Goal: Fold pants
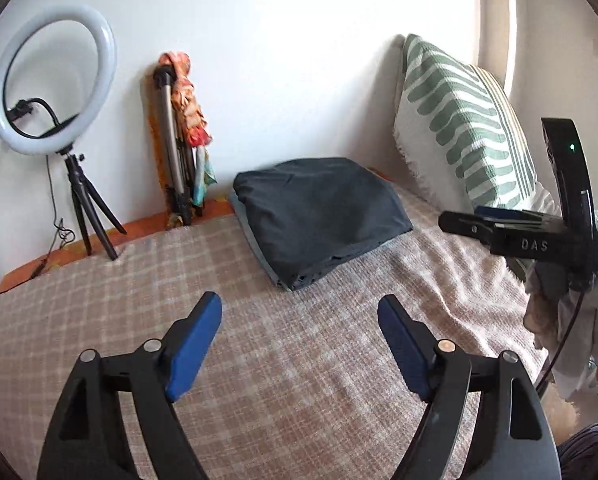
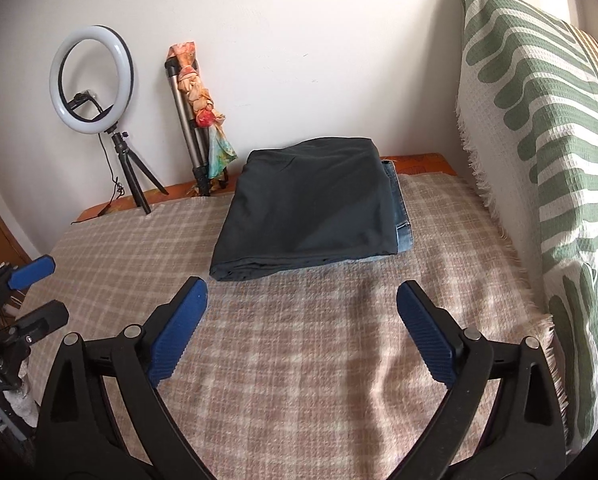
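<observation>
Both tools spread wide, pinching nothing: left tool (image 1: 299, 344), right tool (image 2: 301, 330). Dark folded pants (image 2: 307, 208) ahead near bed's (image 2: 299, 380) far edge, on jeans (image 2: 402, 220), nearer right tool.

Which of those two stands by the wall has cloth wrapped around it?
The folded silver tripod leaning on the wall, draped in orange floral cloth. The short black stand carries a ring light instead.
</observation>
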Motion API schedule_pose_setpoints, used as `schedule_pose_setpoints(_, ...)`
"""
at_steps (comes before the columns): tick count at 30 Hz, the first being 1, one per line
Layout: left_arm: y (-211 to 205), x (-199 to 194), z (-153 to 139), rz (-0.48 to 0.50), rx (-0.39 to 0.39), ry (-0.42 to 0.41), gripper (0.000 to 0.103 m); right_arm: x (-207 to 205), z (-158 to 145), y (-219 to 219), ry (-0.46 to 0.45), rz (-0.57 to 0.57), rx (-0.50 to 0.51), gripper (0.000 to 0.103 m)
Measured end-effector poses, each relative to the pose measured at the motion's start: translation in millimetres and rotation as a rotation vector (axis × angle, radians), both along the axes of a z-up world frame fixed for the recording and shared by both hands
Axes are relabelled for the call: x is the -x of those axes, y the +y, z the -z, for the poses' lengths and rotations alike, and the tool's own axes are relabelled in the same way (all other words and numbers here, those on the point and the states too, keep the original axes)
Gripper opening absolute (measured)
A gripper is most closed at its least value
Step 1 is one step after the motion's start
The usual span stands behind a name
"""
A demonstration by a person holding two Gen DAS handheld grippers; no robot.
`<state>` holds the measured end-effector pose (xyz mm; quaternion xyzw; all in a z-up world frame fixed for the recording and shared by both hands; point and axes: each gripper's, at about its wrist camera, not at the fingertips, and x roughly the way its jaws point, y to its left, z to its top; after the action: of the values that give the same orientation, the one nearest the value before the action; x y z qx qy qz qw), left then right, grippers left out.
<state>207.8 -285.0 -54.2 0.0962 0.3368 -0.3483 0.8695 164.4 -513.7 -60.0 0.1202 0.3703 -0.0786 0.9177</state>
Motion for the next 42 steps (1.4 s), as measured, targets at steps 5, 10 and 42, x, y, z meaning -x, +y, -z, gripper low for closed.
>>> schedule_pose_setpoints(5,18,18,-7,0.003,0.019,-0.023,0.079,27,-4,30,-0.014,0.019,0.045,0.101)
schedule_pose_setpoints(10,34,28,-6,-0.013,0.037,-0.017,0.079,53,-7,58,-0.057,0.045,0.101,0.103)
schedule_pose_setpoints(42,80,46,25,-0.066,0.025,-0.006,0.079,67,11,111,-0.073,0.075,0.179,0.103)
